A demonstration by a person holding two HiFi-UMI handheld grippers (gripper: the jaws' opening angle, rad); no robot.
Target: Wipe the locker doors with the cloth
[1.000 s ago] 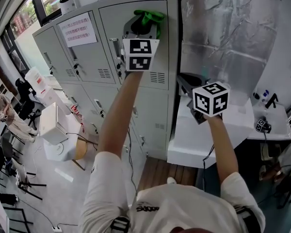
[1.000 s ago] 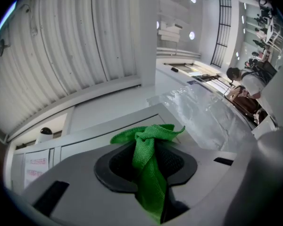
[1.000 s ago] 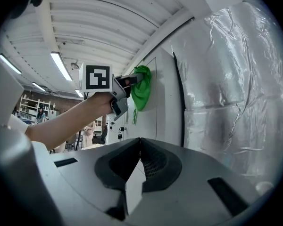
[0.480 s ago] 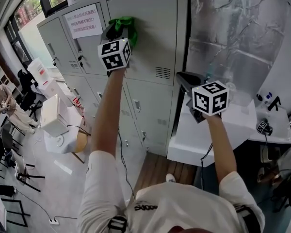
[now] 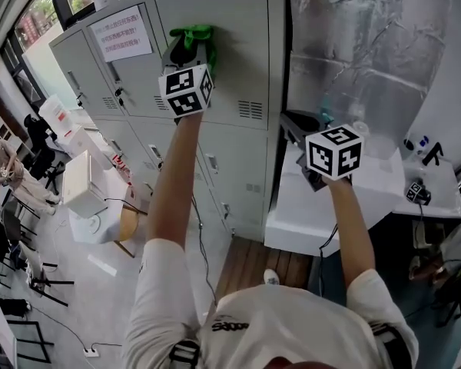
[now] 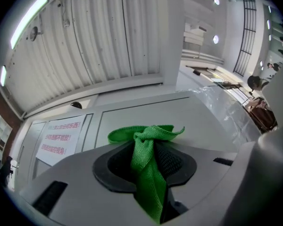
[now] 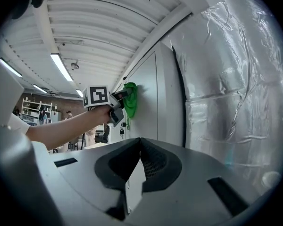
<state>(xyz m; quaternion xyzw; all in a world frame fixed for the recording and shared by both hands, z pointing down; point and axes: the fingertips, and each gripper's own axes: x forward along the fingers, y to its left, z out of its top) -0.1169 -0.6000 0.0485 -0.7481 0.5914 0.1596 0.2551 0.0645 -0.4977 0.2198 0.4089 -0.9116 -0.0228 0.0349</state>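
My left gripper (image 5: 190, 48) is raised against the top right locker door (image 5: 238, 44), shut on a green cloth (image 5: 193, 35). The cloth is pressed on the door's upper left part. In the left gripper view the cloth (image 6: 147, 160) hangs bunched between the shut jaws (image 6: 149, 142), with the grey door (image 6: 188, 114) just beyond it. My right gripper (image 5: 298, 126) is held lower, to the right of the lockers, away from the doors. In the right gripper view its jaws (image 7: 140, 139) meet at the tips with nothing in them, and the left gripper (image 7: 114, 102) with the cloth (image 7: 130, 98) shows ahead.
A paper notice (image 5: 121, 33) is stuck on the neighbouring locker door. A tall unit wrapped in silver foil (image 5: 369, 52) stands right of the lockers, with a white counter (image 5: 369, 198) below it. A white box (image 5: 81, 191) and chairs stand on the floor at left.
My left gripper has carried the cloth leftward across the door, from its upper middle to its upper left. The right gripper has stayed put.
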